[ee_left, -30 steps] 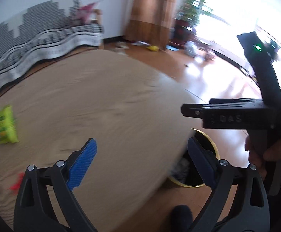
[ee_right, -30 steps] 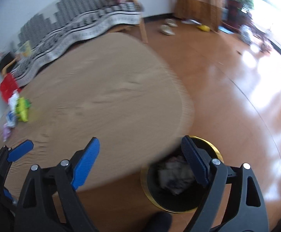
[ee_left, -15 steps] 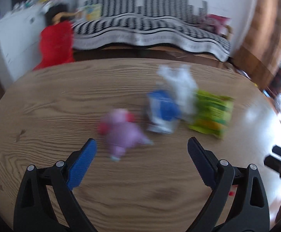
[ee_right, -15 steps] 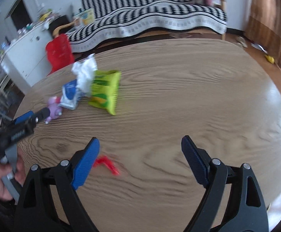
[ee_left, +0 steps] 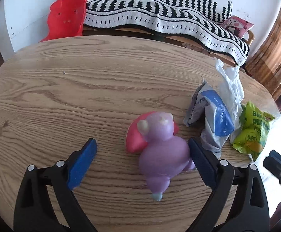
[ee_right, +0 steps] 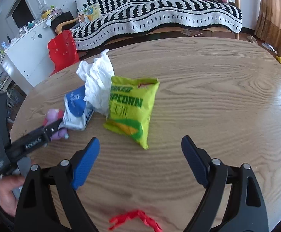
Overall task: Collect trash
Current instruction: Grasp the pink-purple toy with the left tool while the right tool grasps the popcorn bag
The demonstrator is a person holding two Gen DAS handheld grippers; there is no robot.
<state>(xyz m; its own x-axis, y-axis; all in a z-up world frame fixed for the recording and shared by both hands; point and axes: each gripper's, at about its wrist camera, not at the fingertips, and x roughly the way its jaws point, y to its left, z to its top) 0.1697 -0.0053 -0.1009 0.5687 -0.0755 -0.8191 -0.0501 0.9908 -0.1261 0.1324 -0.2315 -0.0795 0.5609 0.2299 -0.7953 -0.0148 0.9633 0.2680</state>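
A purple and pink squishy toy (ee_left: 159, 147) lies on the wooden table (ee_left: 82, 89), between the blue pads of my open left gripper (ee_left: 140, 163), close to the right pad. To its right are a blue and white wipes packet (ee_left: 211, 116), a crumpled white tissue (ee_left: 230, 89) and a green popcorn bag (ee_left: 253, 131). In the right wrist view my right gripper (ee_right: 139, 160) stands open just short of the popcorn bag (ee_right: 130, 110), with the tissue (ee_right: 98, 83) and wipes packet (ee_right: 76, 106) further left. A red scrap (ee_right: 136, 218) lies below the gripper.
A striped sofa (ee_left: 159, 15) with a pink cushion (ee_left: 237, 26) runs behind the table. A red plastic chair (ee_left: 67, 17) and a white cabinet (ee_left: 24, 15) stand at the back left. A hand (ee_right: 7, 193) holds the left gripper at the left edge of the right wrist view.
Both grippers swung from the table's edge above the bin to the trash pile. The toy now sits between the left pads and the popcorn bag lies near the right gripper.
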